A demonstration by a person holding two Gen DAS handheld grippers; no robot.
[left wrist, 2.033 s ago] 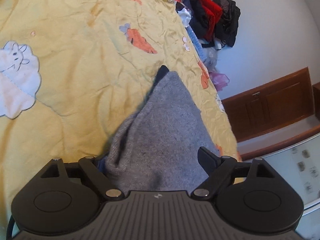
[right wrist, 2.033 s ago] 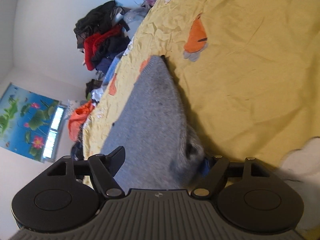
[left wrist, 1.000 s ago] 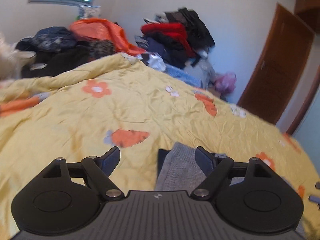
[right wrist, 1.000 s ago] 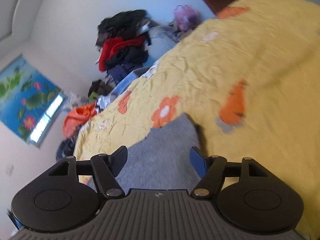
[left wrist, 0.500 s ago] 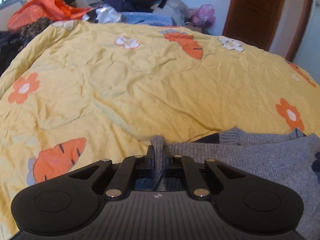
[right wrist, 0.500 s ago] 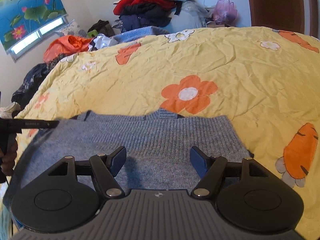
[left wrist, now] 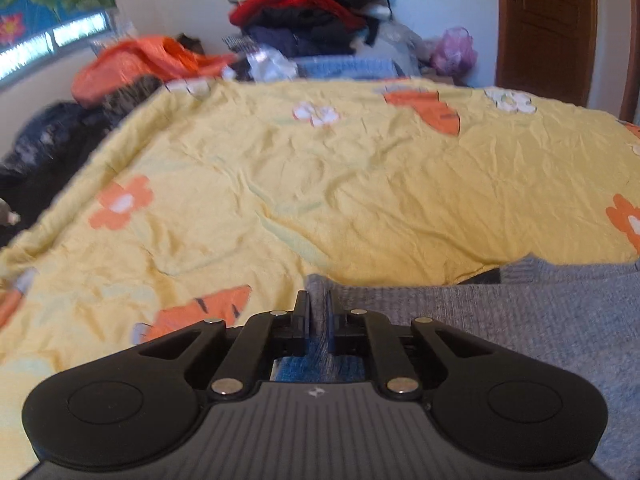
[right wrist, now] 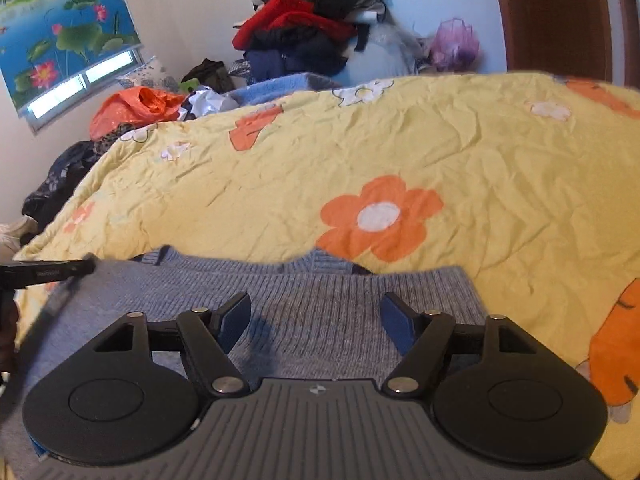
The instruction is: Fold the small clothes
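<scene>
A grey-blue knit sweater (right wrist: 180,280) lies spread on the yellow quilt, its ribbed neck edge toward the far side. In the left wrist view the sweater (left wrist: 500,320) runs off to the right. My left gripper (left wrist: 318,298) is shut on a pinched fold at the sweater's left edge. That gripper's black finger (right wrist: 60,268) shows at the far left of the right wrist view, held by a hand (right wrist: 6,320). My right gripper (right wrist: 316,312) hovers open over the right part of the sweater, with knit below the gap and the pads not pressing.
The flower-and-carrot quilt (left wrist: 360,184) covers the bed ahead. Beyond its far edge sit a heap of dark and red clothes (right wrist: 312,12), an orange bag (right wrist: 136,108) and a purple bag (left wrist: 456,48). A brown door (left wrist: 544,28) stands at the back right.
The left jaws went from wide open to shut on the sweater's edge. Both wrists rolled level and dropped toward the bed, and the sweater now lies spread out flat.
</scene>
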